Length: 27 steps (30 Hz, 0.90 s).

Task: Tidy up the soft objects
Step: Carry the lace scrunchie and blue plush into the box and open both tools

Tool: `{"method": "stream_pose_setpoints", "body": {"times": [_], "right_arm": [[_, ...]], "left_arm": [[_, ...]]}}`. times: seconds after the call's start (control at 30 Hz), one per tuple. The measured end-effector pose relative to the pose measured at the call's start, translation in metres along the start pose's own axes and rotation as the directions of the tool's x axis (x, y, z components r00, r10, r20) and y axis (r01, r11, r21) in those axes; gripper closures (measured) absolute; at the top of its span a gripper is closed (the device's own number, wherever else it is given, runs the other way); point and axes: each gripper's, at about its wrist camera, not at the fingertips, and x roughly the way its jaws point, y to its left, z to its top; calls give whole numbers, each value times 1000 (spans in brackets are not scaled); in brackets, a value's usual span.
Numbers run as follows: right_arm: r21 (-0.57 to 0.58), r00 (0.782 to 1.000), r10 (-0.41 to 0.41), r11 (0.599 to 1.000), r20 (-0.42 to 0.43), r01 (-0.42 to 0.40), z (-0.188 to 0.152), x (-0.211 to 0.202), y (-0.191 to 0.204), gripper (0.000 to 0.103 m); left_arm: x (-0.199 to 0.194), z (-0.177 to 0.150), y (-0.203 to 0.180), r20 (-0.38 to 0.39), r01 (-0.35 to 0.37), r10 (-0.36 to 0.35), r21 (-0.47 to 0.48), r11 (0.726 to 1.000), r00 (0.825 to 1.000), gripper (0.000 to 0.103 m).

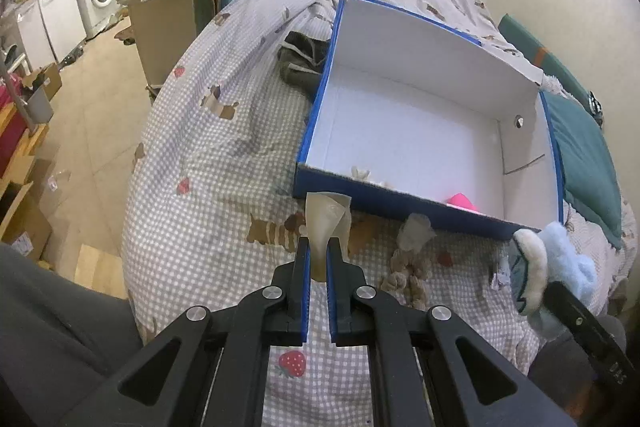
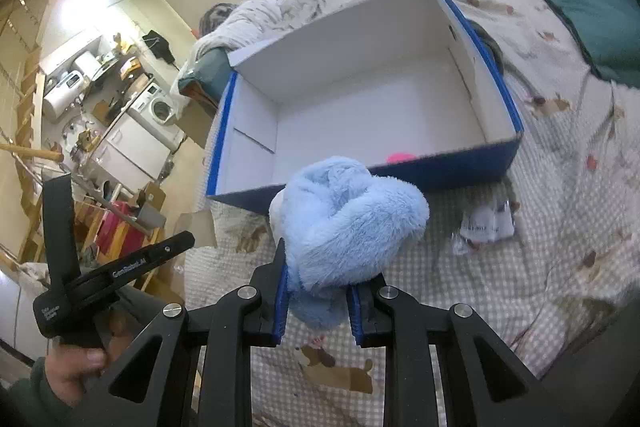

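Note:
A blue cardboard box (image 1: pixel 400 193) with a white inside lies on the bed; it also shows in the right wrist view (image 2: pixel 440 169). A pink soft thing (image 1: pixel 462 203) sits in its near corner. My left gripper (image 1: pixel 318 247) is shut on a beige translucent soft piece (image 1: pixel 324 219), just in front of the box's near wall. My right gripper (image 2: pixel 318 291) is shut on a light blue plush toy (image 2: pixel 348 219), held above the bed before the box. The plush also shows in the left wrist view (image 1: pixel 560 263).
A knotted rope toy (image 1: pixel 404 275) and a crumpled pale wrapper (image 1: pixel 416 229) lie on the checked bedspread (image 1: pixel 224 131). A dark grey garment (image 1: pixel 302 61) lies left of the box, a teal pillow (image 1: pixel 584 163) right. A small packet (image 2: pixel 486 225) lies near the box.

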Motion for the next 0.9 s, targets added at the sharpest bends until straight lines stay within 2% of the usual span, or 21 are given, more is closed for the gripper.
{"method": "stream_pose_setpoints", "body": {"times": [0.3, 0.43, 0.7, 0.9], "right_arm": [[-101, 998, -13, 995, 64, 20, 45, -7, 15, 77], [-119, 996, -13, 993, 86, 23, 64, -4, 16, 77], [-111, 995, -19, 993, 101, 31, 95, 14, 10, 77], [-92, 994, -31, 995, 107, 41, 109, 36, -3, 77]], "left_arm": [[-3, 40, -17, 10, 24, -24, 52, 998, 1000, 96], [-7, 63, -29, 51, 23, -28, 97, 995, 998, 96], [-1, 94, -52, 93, 13, -29, 168, 986, 995, 96], [19, 104, -65, 76, 18, -35, 214, 977, 996, 96]]}}
